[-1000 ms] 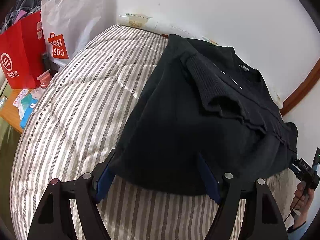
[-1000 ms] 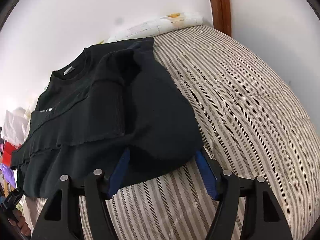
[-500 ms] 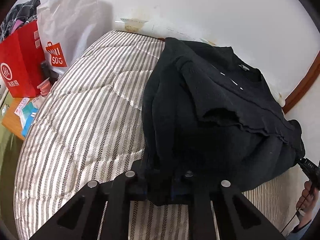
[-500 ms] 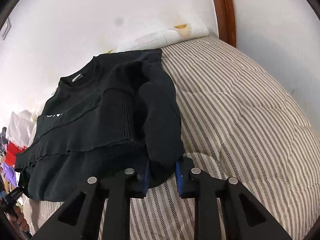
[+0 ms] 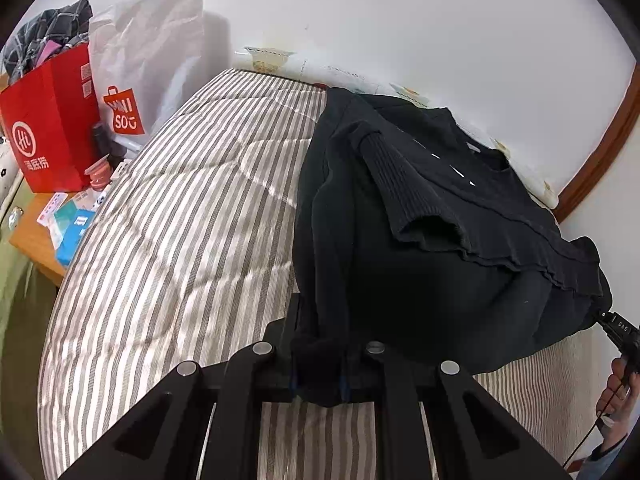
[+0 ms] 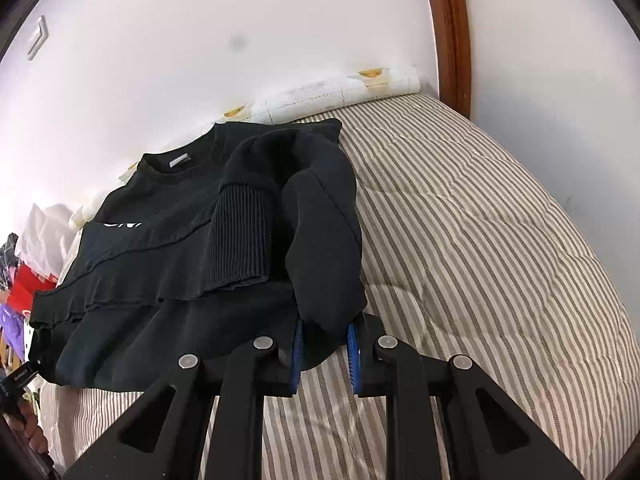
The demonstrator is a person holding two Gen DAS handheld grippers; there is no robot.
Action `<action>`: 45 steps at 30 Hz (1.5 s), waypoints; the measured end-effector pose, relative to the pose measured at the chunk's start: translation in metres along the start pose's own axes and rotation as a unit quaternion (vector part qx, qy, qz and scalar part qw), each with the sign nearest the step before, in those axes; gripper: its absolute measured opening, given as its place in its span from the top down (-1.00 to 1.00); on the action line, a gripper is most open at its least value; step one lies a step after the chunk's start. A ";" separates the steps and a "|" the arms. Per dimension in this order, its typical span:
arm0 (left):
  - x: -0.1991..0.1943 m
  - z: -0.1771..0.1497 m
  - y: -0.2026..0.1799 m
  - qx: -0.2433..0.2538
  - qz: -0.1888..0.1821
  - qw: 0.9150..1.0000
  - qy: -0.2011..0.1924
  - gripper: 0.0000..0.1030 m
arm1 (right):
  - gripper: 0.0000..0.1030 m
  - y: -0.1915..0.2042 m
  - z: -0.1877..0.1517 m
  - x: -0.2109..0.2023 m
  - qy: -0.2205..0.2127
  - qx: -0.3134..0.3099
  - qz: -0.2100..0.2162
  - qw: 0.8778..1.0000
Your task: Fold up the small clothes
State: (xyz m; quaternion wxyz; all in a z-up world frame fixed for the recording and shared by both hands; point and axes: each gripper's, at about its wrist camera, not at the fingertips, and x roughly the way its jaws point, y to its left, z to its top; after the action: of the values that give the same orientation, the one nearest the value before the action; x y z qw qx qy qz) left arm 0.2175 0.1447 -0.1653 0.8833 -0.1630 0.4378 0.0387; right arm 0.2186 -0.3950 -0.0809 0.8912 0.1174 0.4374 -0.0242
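A black sweater (image 5: 420, 240) lies on a striped bed (image 5: 180, 240), collar toward the wall, sleeves folded in over the body. My left gripper (image 5: 320, 372) is shut on the sweater's hem at one bottom corner and holds it lifted a little. My right gripper (image 6: 326, 350) is shut on the hem at the other bottom corner of the sweater (image 6: 180, 248), with cloth bunched between its blue pads (image 6: 353, 354). The right gripper also shows at the far right of the left wrist view (image 5: 618, 330).
A red paper bag (image 5: 48, 128) and a white shopping bag (image 5: 148, 64) stand on a side table (image 5: 36, 236) left of the bed. A white wall runs behind, with a wooden frame (image 6: 452, 32) at the bed's right (image 6: 500, 240).
Both grippers were open around the hem a second ago. They have closed on it and pulled its corners up, so the cloth bunches and the bottom edge lifts off the bed.
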 end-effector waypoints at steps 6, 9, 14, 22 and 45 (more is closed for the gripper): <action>-0.018 -0.022 0.000 0.004 0.002 1.000 -0.002 0.75 | 0.64 0.000 -0.012 -0.010 0.006 -0.003 -0.011 1.000; -0.029 -0.035 0.002 0.005 0.000 1.000 -0.003 0.75 | 0.64 -0.002 -0.018 -0.017 0.009 -0.001 -0.010 1.000; -0.045 -0.056 0.003 0.011 0.001 1.000 -0.001 0.74 | 0.64 -0.009 -0.032 -0.036 0.008 -0.001 -0.012 1.000; -0.056 -0.073 -0.003 0.027 0.016 1.000 0.003 0.73 | 0.64 -0.021 -0.059 -0.052 0.008 0.002 -0.018 1.000; -0.084 -0.072 0.005 0.003 0.026 1.000 -0.010 0.36 | 0.22 0.012 -0.053 -0.092 -0.027 -0.031 -0.043 0.998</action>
State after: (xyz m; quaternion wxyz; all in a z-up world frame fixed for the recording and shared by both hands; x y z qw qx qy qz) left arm 0.1099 0.1328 -0.1413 0.8869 -0.1486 0.4329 0.0620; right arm 0.1231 -0.3771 -0.0379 0.9039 0.0703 0.4187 -0.0522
